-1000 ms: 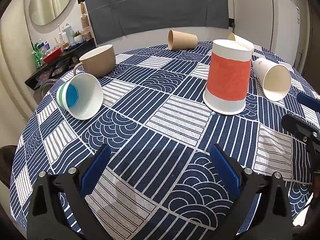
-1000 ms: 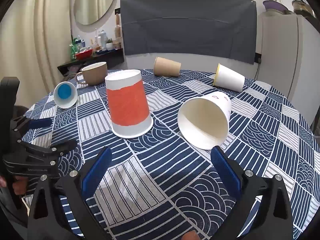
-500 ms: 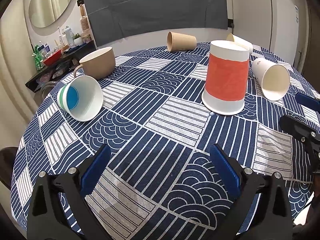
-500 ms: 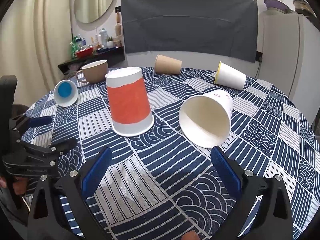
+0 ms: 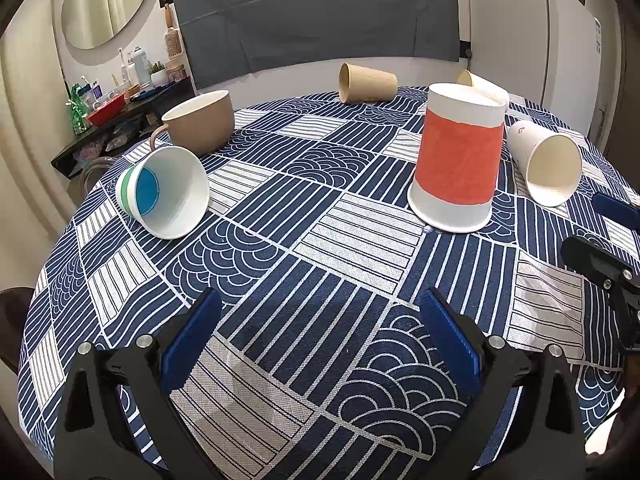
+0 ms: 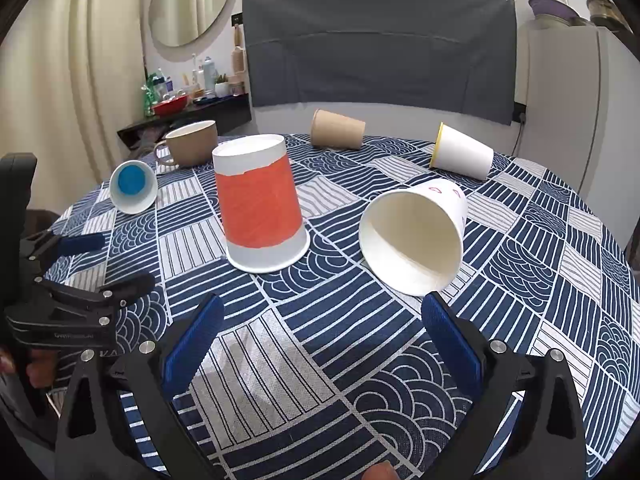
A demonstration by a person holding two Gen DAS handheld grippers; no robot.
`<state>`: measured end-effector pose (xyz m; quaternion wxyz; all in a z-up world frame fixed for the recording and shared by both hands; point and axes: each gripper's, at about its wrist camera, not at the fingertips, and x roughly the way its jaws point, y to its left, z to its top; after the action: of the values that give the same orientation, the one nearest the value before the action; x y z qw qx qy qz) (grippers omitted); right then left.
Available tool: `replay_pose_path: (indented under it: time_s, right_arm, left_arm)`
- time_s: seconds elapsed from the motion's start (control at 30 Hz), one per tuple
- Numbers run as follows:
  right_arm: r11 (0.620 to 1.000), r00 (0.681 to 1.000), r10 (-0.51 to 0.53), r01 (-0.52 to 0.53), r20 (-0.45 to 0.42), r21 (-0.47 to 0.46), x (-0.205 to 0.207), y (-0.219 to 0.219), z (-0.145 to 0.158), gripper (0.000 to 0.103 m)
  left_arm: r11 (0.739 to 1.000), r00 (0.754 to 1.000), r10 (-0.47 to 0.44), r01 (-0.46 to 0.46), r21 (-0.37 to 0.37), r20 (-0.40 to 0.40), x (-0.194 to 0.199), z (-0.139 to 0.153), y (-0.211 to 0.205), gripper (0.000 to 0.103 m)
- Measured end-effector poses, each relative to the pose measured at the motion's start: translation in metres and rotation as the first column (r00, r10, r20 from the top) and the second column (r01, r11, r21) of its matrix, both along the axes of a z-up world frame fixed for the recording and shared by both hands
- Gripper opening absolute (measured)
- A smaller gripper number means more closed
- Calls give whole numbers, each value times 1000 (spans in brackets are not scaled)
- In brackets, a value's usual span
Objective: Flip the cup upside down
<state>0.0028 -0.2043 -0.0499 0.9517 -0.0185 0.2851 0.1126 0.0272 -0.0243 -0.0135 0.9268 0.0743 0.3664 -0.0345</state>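
Note:
An orange-banded white paper cup (image 5: 458, 160) (image 6: 260, 204) stands upside down, mouth on the tablecloth. A plain white cup (image 5: 546, 162) (image 6: 416, 236) lies on its side to its right, mouth toward me. A white cup with a blue bottom and green band (image 5: 166, 192) (image 6: 133, 186) lies on its side at the left. My left gripper (image 5: 320, 340) is open and empty above the near table, and shows in the right wrist view (image 6: 86, 264). My right gripper (image 6: 320, 344) is open and empty, just short of the plain white cup.
A brown mug (image 5: 204, 122) stands upright at the back left. A brown paper cup (image 5: 366, 82) and a yellow-rimmed white cup (image 6: 460, 152) lie on their sides at the back. The round table has a blue patterned cloth (image 5: 280, 248). A cluttered shelf (image 5: 116, 108) stands beyond the left edge.
Both grippers have drifted slightly back and up; the cups sit a little lower in both views. No cup has moved.

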Motion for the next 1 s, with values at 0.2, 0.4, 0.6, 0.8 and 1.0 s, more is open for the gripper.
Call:
replay_pose_path:
  time_s: [0.2,0.4,0.6,0.8,1.0]
  right_arm:
    - [1000,1000,-2,2,-1,-1,0,0,0,95]
    - [1000,1000,-2,2,-3,-2,1,1,0,95]
    - [1000,1000,-3,3,-7,-1,1,0,0,95]
    - [1000,1000,-3,3,-7,0,1,0,0,95]
    - [1000,1000,-5,5,-8,2,1,-1,-1,95]
  left_arm:
    - [1000,1000,9,-9,13,10,-1,0,-1,97]
    - [1000,1000,8,-8,15,11,-2,1,-1,97]
    - [1000,1000,3,-3,18,13,-3,1,-2,97]
    - [1000,1000,7,-7,16,15,-3,1,-2,97]
    - [1000,1000,6,-6,8,17,-3,2,-1,97]
